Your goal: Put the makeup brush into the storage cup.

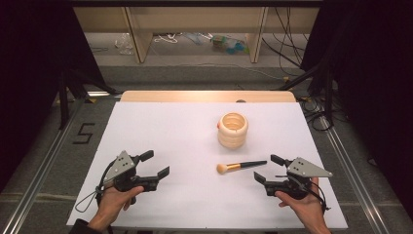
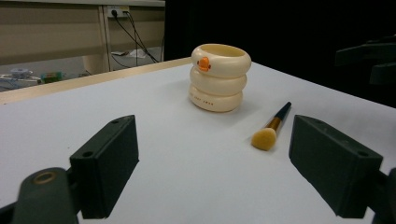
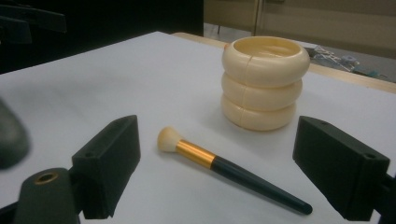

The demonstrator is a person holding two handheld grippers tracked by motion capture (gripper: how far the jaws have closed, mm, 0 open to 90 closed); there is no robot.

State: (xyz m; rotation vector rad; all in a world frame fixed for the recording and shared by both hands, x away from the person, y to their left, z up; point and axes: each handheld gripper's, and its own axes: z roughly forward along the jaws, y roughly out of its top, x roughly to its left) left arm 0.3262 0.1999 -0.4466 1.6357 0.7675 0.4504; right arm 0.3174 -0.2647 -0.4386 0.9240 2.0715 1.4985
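Note:
A cream ringed holder (image 1: pixel 233 130) (image 2: pixel 218 77) (image 3: pixel 264 81) stands upright on the white table (image 1: pixel 160 131), with a small orange duck face on its side. In front of it lies a makeup brush (image 1: pixel 241 166) (image 2: pixel 271 128) (image 3: pixel 224 165) with a dark handle, gold ferrule and tan bristles pointing left. My left gripper (image 1: pixel 157 164) rests near the front left, open and holding nothing. My right gripper (image 1: pixel 268 168) sits just right of the brush handle's end, jaws wide open with nothing between them.
The table's wooden far edge (image 1: pixel 207 96) borders a floor with cables and shelf legs (image 1: pixel 139 41). Metal rails (image 1: pixel 41 165) run along both sides of the table. Black curtains hang left and right.

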